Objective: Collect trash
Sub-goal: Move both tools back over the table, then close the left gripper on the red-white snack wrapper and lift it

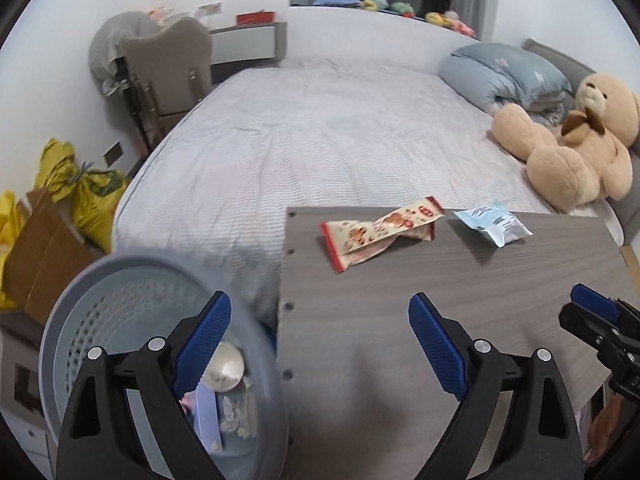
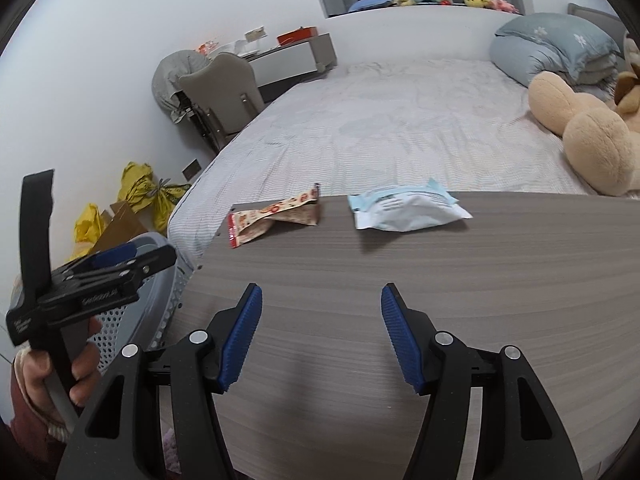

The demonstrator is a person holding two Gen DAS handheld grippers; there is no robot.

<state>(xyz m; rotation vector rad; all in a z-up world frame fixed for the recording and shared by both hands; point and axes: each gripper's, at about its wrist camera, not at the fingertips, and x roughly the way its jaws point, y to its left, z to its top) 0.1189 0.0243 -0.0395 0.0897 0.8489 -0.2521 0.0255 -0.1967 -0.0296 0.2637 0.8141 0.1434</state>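
A tan teddy bear (image 1: 576, 148) lies on the bed (image 1: 320, 140) beside a blue pillow (image 1: 504, 72) (folded).

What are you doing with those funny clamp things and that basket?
A person is picking up trash with a two-finger gripper in each hand. Both the left gripper and the right gripper are open and empty right now. Two pieces still lie on the grey wood-grain table: a red-and-cream snack wrapper and a pale blue-and-white packet. The grey perforated plastic basket beside the table already holds some trash.
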